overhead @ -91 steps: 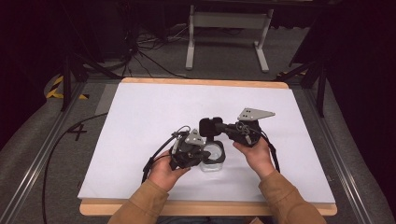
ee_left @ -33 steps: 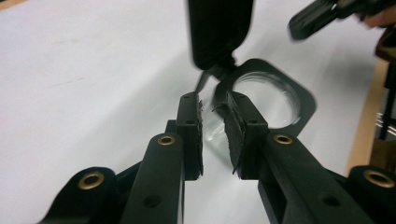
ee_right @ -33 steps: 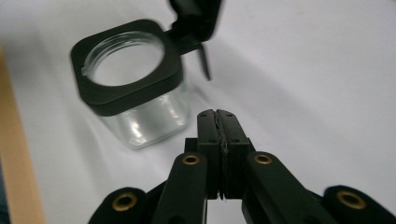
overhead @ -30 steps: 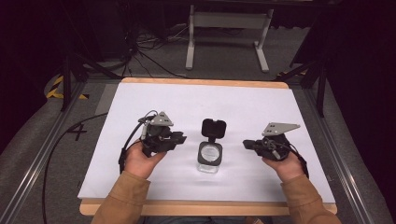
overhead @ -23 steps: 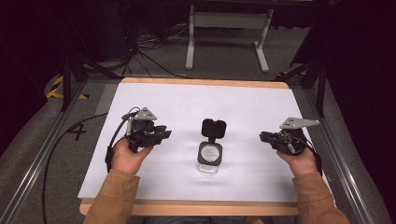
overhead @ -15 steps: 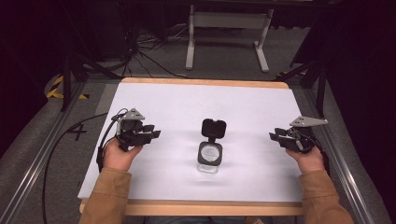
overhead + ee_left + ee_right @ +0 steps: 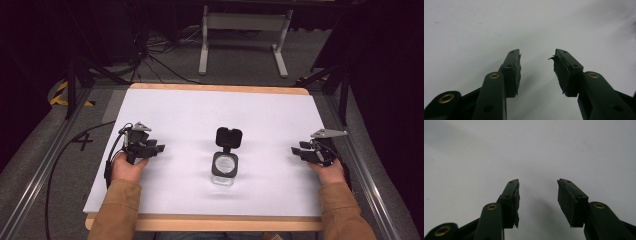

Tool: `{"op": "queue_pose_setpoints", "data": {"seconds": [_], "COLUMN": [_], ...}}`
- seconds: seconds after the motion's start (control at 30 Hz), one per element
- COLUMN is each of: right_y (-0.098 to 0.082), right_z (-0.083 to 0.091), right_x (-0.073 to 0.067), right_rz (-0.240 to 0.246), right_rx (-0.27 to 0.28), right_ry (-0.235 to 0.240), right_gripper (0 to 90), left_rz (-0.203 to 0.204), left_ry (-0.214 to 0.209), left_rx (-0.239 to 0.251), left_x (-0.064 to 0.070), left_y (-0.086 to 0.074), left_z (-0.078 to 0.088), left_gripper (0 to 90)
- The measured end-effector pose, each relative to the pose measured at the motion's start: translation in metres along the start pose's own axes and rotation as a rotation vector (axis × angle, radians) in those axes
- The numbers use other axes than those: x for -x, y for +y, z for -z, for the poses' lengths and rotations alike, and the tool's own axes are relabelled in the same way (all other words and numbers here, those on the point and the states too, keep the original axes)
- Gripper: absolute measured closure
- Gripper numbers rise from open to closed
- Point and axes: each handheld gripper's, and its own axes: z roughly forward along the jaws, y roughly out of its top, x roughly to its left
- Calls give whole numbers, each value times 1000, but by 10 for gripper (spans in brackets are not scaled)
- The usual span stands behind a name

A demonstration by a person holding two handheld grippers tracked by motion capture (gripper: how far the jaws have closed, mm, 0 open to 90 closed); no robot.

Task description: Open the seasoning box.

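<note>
jar opened and left standing, both claws let go

the white counter (image 7: pixel 165 110) carries one thing, a small clear jar (image 7: pixel 224 169) with a black hinged lid (image 7: pixel 229 136), standing near the middle and a little toward the person's edge. judging by how it lies, the opening looks done: the lid is flipped back on its hinge, on the jar's far side, and the round mouth faces up. nothing shows inside that i can make out. what is left, if anything, seems only to rest the hands.

the left claw (image 7: pixel 154 148) sits well apart to the left of the jar, low over the counter, its jaws having just been opening and now spread wide with only bare white surface between them. the right claw (image 7: pixel 299 150) is well apart to the right of the jar, jaws likewise just opened wide and empty.
</note>
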Motion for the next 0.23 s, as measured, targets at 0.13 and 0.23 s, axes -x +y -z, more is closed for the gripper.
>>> {"op": "queue_pose_setpoints", "data": {"seconds": [0.13, 0.23], "right_y": [-5, -6], "right_z": [-7, -10], "right_x": [1, -1], "right_rz": [1, 6], "right_rx": [-8, 12], "right_ry": [-25, -34], "right_gripper": [510, 480], "left_rz": [-28, -35], "left_ry": [22, 29], "left_rx": [-16, -11], "left_x": [3, 4], "left_y": [-1, -2], "left_z": [-7, -10], "left_gripper": [547, 546]}}
